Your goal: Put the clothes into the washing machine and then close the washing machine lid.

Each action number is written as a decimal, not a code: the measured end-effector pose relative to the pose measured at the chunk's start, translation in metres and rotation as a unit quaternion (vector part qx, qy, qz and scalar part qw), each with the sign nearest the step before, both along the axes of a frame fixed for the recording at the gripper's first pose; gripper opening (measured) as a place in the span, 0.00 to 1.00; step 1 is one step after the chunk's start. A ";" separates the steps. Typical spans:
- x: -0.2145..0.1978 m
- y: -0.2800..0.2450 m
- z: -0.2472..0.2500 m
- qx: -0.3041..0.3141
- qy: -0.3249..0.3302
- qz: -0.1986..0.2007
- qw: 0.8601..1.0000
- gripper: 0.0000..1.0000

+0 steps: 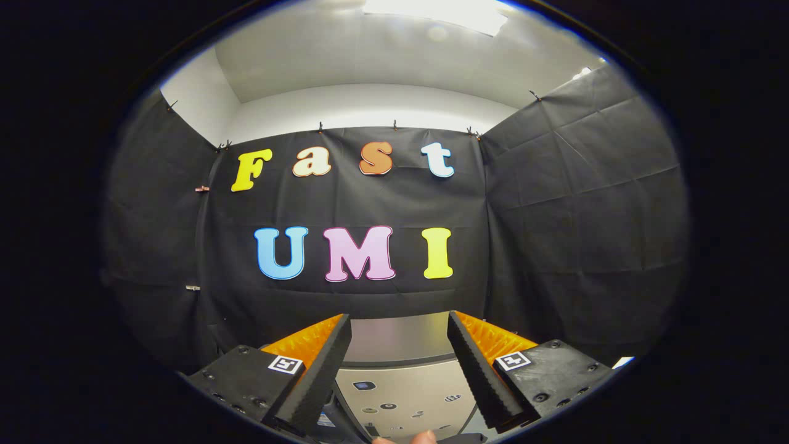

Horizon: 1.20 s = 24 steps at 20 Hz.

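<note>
Gaping apart on nothing, the hand-held gripper (399, 327) is hovering above the washing machine (400, 382), lying between its fingers; no clothes are showing, so an aimless descent risks grabbing nothing.

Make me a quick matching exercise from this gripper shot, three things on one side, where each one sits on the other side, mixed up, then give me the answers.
Things:
1. gripper
2. washing machine
3. ceiling light

Places or states:
A. high above the black cloth wall
B. open, holding nothing
C. low, seen between and beyond the fingers

Pairs: 1-B, 2-C, 3-A
</note>
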<state>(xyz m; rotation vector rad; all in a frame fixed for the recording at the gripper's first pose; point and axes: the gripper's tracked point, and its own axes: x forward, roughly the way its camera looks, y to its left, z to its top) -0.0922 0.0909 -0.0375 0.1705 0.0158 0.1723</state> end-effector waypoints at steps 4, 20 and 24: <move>0.004 0.002 0.000 0.000 0.001 0.000 1.000 0.98; -0.003 0.012 0.004 -0.007 -0.009 0.018 1.000 0.98; 0.000 0.014 0.000 -0.006 -0.003 0.019 1.000 0.98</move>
